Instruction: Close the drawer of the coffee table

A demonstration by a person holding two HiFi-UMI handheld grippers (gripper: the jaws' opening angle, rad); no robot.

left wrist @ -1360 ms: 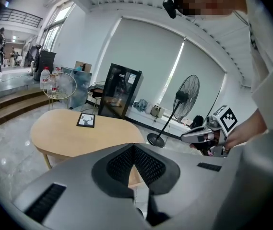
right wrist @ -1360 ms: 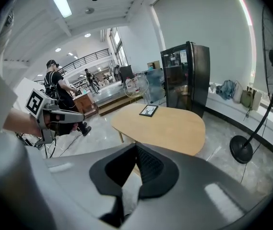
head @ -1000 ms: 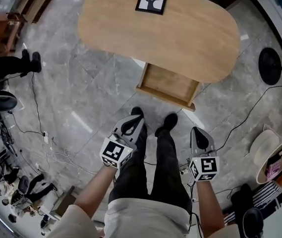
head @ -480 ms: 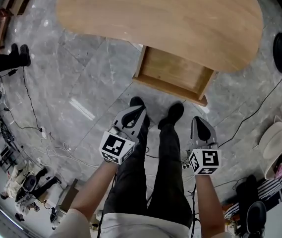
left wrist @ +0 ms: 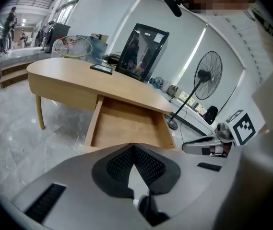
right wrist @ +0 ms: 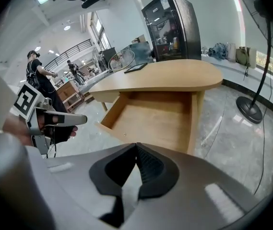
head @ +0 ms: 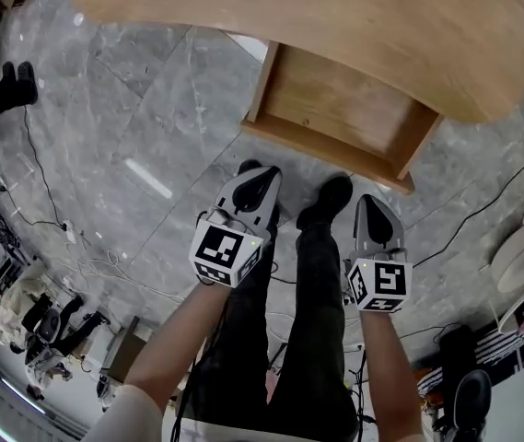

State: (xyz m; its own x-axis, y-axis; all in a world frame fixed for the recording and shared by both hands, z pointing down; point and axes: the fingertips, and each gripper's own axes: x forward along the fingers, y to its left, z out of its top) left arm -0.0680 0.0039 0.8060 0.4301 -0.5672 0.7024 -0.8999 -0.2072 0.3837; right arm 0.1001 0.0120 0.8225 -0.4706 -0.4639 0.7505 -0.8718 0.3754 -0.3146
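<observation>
Fingers (left wrist: 119, 164) of the left gripper (head: 258, 179) are pressed tip to tip w/ nothing btwn them. Same for the right gripper (head: 372, 208): pads together, empty. Vs a sec ago the coffee table (head: 335, 26) and its drawer (head: 335, 109) fill far more of the head view and sit nearer both tools. The framed pic that showed on the top has slid out of shot, so the person has prob. stepped in and leaned over. Drawer is still pulled right out and bare inside, its front panel facing the person's shoes (head: 329, 198), which stand just short of it. No contact yet, so I'd call this the approach; none of the closing itself is done. Pose: both forearms reach fwd and down on either side of the legs, marker cubes up toward the head cam, jaw tips aimed at the drawer front. Left one is angled slightly inward, right one straighter. Next move prob. needs the closed tips set on that front panel to push.
</observation>
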